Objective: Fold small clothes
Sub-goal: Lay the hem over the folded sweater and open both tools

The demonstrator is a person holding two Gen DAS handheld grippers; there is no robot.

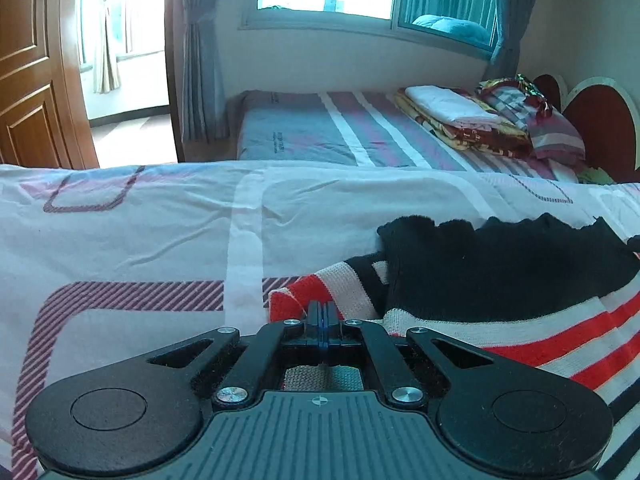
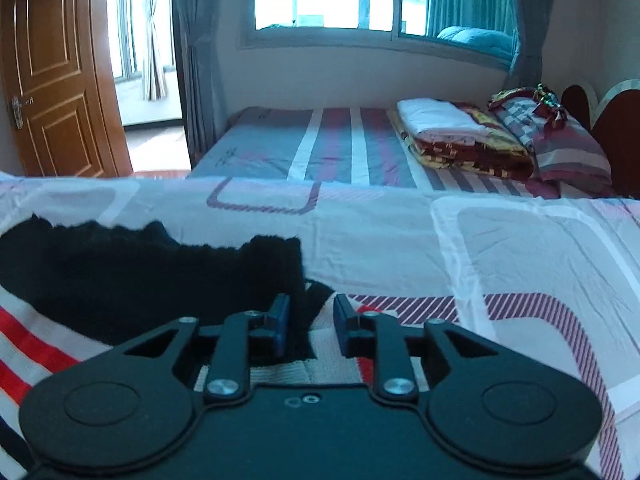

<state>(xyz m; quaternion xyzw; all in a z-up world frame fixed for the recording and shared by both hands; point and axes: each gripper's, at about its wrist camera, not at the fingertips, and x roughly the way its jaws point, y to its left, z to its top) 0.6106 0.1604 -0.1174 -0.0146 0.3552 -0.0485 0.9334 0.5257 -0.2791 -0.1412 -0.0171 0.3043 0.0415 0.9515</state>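
Sweater, striped red, white and black, lies on the bed in my left view; my left tool is clenched on its near left corner. In my right view, my right tool stands released over the sweater's black edge.

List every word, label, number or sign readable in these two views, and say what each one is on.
No text can be read in either view.
Far bed's grey striped sheet: small dark print near the foot end, too blurred to read.
Same sheet in the right wrist view: the same marks, too small and blurred to read.
Folded patterned blanket: busy pattern only, no legible lettering.
Striped sweater: no label visible.
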